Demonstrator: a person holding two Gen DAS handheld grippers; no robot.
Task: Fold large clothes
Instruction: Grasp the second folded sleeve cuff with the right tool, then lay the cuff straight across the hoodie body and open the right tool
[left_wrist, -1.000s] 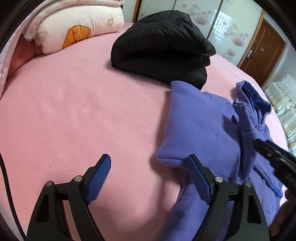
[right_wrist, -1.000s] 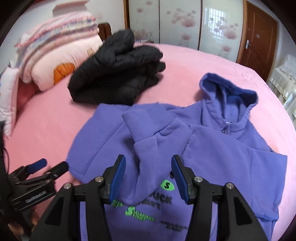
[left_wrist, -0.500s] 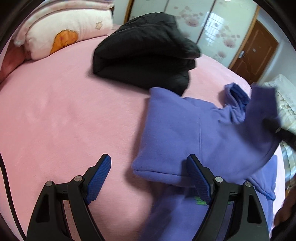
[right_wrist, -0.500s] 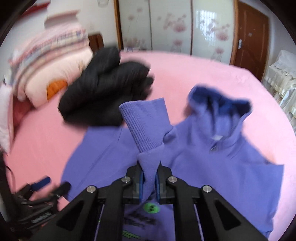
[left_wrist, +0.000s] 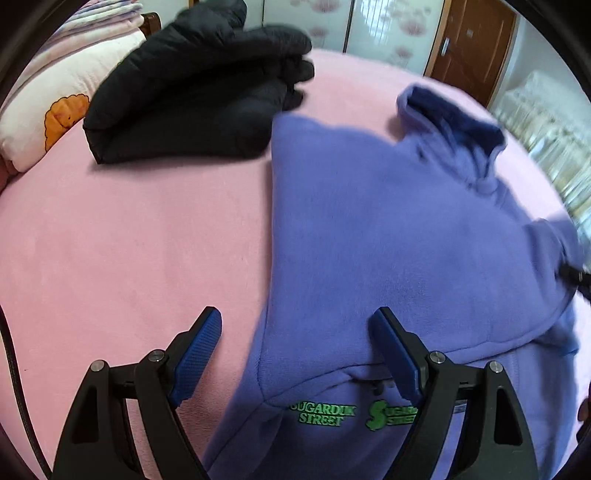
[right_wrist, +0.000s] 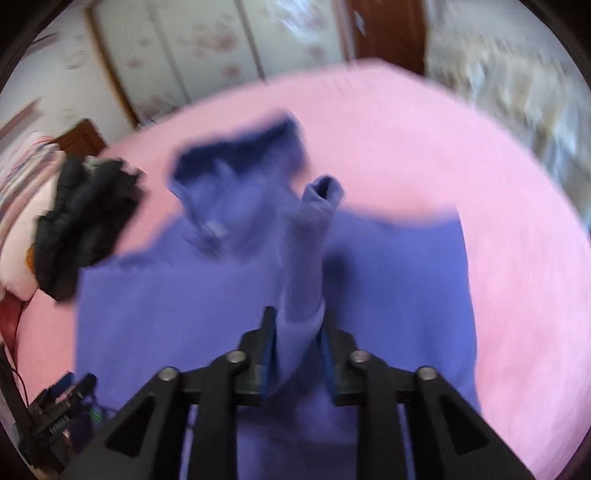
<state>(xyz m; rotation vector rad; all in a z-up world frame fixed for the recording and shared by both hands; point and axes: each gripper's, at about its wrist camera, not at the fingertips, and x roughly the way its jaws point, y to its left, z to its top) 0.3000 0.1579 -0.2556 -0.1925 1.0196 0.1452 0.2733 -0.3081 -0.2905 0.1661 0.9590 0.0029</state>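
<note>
Right gripper (right_wrist: 297, 334) pinches ribbed tubular sleeve (right_wrist: 308, 254) of fleecy purple hoodie (left_wrist: 399, 229)

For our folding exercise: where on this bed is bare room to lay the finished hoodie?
Bare pink sheet lies left of the purple hoodie, below the folded black jacket, and right of the hoodie. Crowded: jacket and cartoon pillow corner; right tool pinches a sleeve.

Motion blur smears the whole right wrist view, so the purple hoodie (right_wrist: 369, 295) shows no readable print there, its hem is cut off by the lower edge, and the sleeve (right_wrist: 303, 280) hides the fingers' (right_wrist: 267, 354) inner faces beside it.
</note>
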